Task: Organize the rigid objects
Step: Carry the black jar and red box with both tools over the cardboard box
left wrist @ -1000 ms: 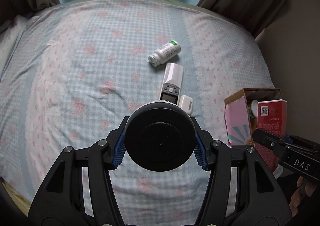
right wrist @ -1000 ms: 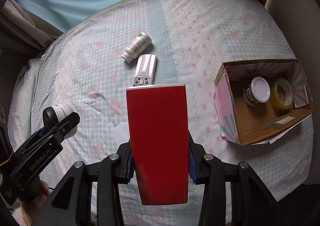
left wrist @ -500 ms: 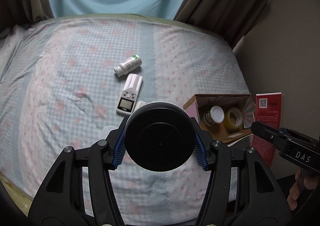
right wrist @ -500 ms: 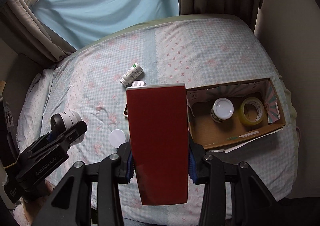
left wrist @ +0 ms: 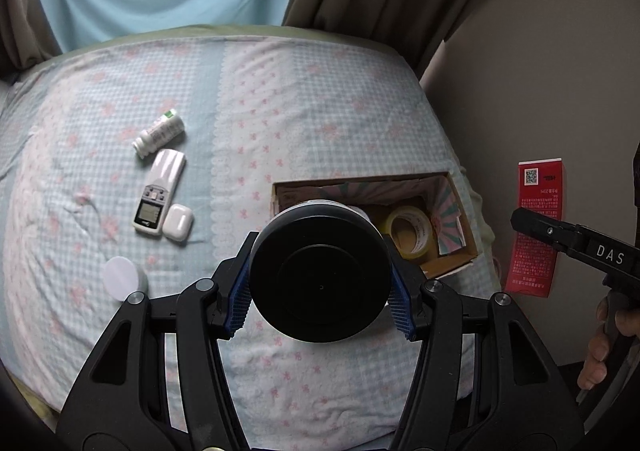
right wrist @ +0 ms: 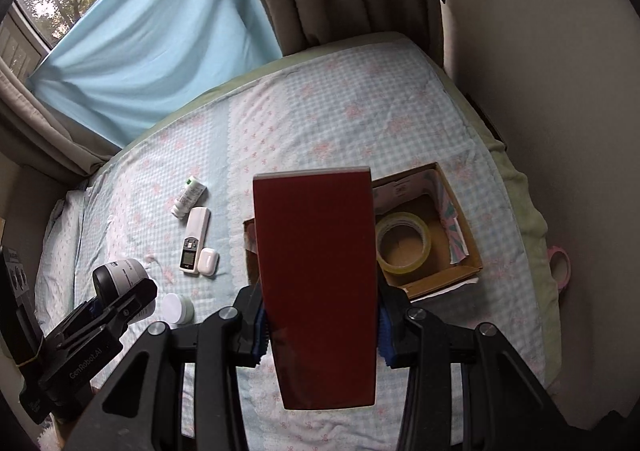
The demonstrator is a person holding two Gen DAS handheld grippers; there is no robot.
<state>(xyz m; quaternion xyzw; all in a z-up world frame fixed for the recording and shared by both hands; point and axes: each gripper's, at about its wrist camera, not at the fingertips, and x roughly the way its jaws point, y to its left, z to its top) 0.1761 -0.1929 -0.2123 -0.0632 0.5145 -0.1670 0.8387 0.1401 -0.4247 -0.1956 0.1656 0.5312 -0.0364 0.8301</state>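
A: What is the left gripper [left wrist: 320,305] carrying?
B: It is clamping a round jar with a black lid [left wrist: 320,271]; the blue pads are pressing on both sides of it, low in the centre of the left wrist view. The jar is hanging in front of the near-left part of the cardboard box [left wrist: 456,191], hiding part of its inside.

A: And the right gripper [right wrist: 320,335]?
B: Its jaws are squeezing a tall red box [right wrist: 316,279], which is filling the centre of the right wrist view and covering the left part of the cardboard box [right wrist: 460,219]. In the left wrist view the same red box [left wrist: 538,227] is showing at the right edge, printed side out.

A: What is lying in the cardboard box?
B: A roll of yellowish tape [right wrist: 402,241] is sitting flat on its floor, right of centre.

A: What is waiting on the bed [left wrist: 320,99]?
B: At the left of the left wrist view, a white bottle [left wrist: 158,133] is lying on its side, with a white remote control [left wrist: 160,191] just below it, a white earbud case [left wrist: 178,221] touching the remote's lower right side, and a small white-lidded jar [left wrist: 124,277] farther down. A pink tape roll [right wrist: 560,265] is showing at the bed's right edge in the right wrist view.
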